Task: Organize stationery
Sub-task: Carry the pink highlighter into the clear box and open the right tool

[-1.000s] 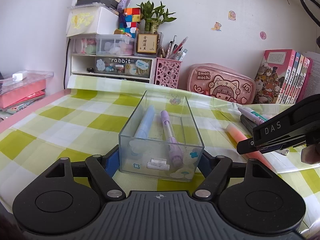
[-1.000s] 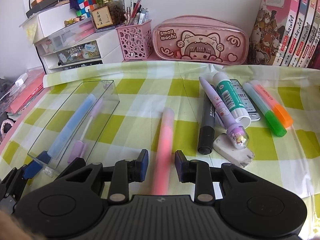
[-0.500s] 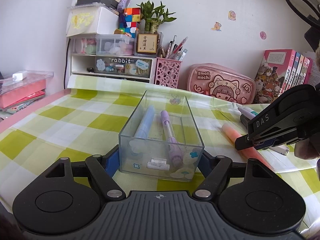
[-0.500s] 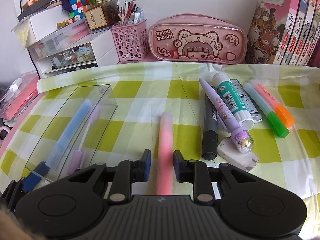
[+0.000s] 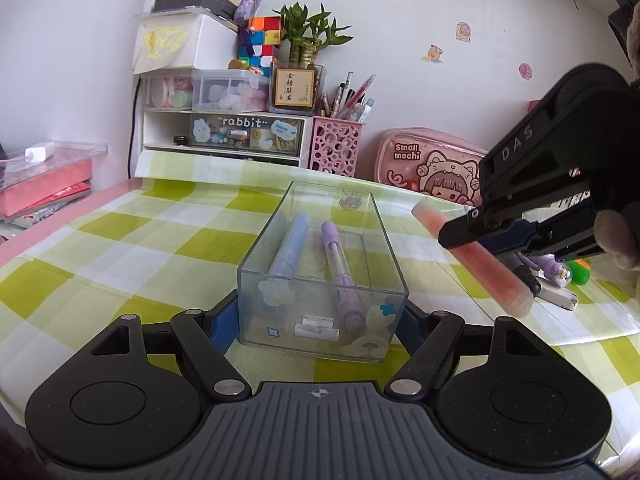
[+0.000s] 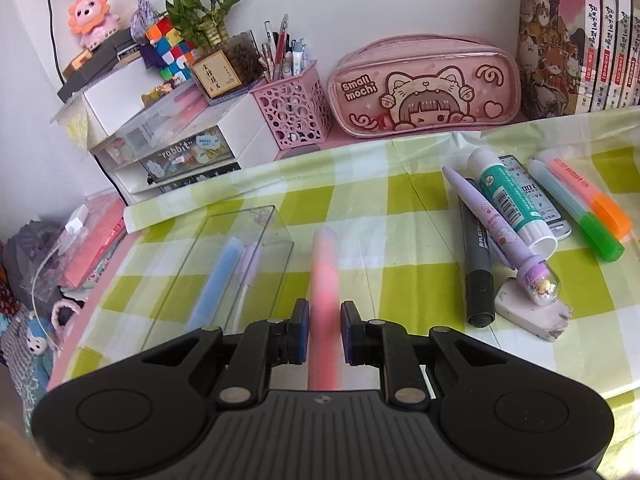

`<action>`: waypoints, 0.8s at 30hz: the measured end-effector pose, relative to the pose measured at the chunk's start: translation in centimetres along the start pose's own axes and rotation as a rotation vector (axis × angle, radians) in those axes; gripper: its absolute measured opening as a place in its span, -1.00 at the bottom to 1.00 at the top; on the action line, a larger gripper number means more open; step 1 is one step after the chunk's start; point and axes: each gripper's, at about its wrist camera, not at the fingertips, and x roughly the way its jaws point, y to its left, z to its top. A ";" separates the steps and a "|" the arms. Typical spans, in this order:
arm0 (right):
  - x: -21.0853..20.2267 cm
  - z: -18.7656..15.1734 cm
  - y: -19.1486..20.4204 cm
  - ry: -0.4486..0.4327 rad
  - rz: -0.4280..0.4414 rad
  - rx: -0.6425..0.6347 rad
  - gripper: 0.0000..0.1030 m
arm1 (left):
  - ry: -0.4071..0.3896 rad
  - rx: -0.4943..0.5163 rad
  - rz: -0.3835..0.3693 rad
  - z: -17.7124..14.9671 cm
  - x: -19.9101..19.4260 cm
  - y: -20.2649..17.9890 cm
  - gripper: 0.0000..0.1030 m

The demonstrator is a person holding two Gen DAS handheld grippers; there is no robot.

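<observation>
While the left tongs (image 5: 320, 320) clamp the clear box (image 5: 320, 276) on the surface (image 5: 120, 248), the right tongs (image 6: 324, 330) grip the pink highlighter (image 6: 325, 276), lifted right of it

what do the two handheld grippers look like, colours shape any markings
Both grippers are matte black plastic: a ribbed grey-black centre body, two rounded lobes with circular recesses, linkage arms on silver pivot pins, and blue pads on the jaws. The left gripper shows this from behind; the right gripper carries white "DAS" lettering on its side.
</observation>
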 end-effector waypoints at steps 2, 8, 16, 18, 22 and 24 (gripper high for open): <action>-0.3 0.5 0.0 0.000 0.036 0.037 -0.62 | 0.001 0.000 0.000 0.0 0.0 0.0 0.46; -0.1 1.0 0.6 0.047 0.156 0.128 -0.62 | 0.002 0.001 0.000 0.0 -0.1 -0.1 0.45; 2.4 1.7 2.3 0.158 0.254 0.218 -0.62 | 0.002 0.000 -0.001 0.0 -0.2 -0.1 0.46; 3.2 2.3 2.8 0.181 0.240 0.218 -0.62 | 0.001 0.000 -0.001 0.0 -0.2 -0.1 0.46; 5.0 3.3 3.7 0.250 0.161 0.211 -0.62 | 0.001 0.000 -0.001 0.0 -0.2 -0.1 0.46; 5.7 3.7 4.3 0.275 0.097 0.189 -0.62 | 0.001 0.000 -0.001 0.0 -0.2 -0.1 0.46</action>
